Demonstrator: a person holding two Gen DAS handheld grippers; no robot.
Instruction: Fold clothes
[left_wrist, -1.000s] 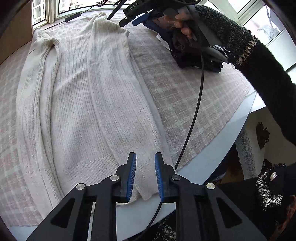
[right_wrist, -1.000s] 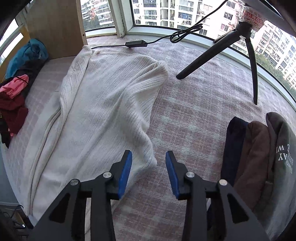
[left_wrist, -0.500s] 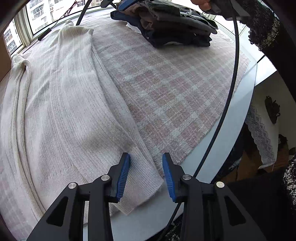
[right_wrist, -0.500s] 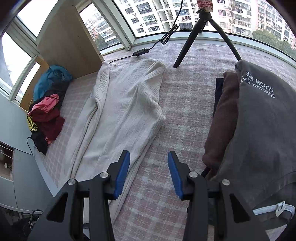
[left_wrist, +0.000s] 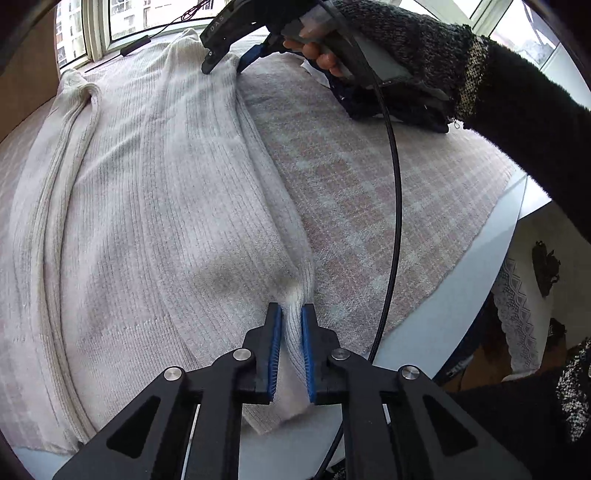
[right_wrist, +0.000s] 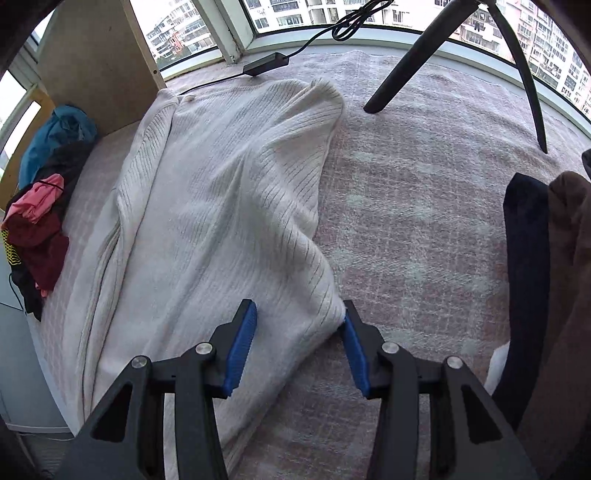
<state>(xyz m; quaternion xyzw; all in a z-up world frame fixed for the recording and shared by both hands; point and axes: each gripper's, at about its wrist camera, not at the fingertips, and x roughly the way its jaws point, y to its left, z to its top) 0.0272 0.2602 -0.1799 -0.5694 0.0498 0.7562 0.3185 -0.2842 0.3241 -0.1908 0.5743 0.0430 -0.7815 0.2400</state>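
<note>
A cream ribbed sweater (left_wrist: 147, 203) lies lengthwise on a pink checked cloth (left_wrist: 369, 203). My left gripper (left_wrist: 291, 314) is at the near hem corner, by the table's front edge; its jaws are closing, and the blue pads pinch a ridge of the knit. My right gripper (right_wrist: 299, 314) stands open astride the sweater's (right_wrist: 229, 206) right edge farther up. Fabric lies between its fingers, and the right pad touches the fold. In the left wrist view, a hand in a dark sleeve holds the right gripper (left_wrist: 223, 66) tip-down on that edge.
Folded dark clothes (right_wrist: 546, 277) are stacked to the right of the sweater. Tripod legs (right_wrist: 406, 59) stand behind, near a power adapter (right_wrist: 264, 64). A heap of red, pink and blue clothes (right_wrist: 40, 221) lies at the left beside a wooden board (right_wrist: 92, 62). A black cable (left_wrist: 397, 184) hangs over the table edge.
My left gripper sank onto the hem and closed from open onto the knit. My right gripper came down from beside the folded stack to the sweater's right edge.
</note>
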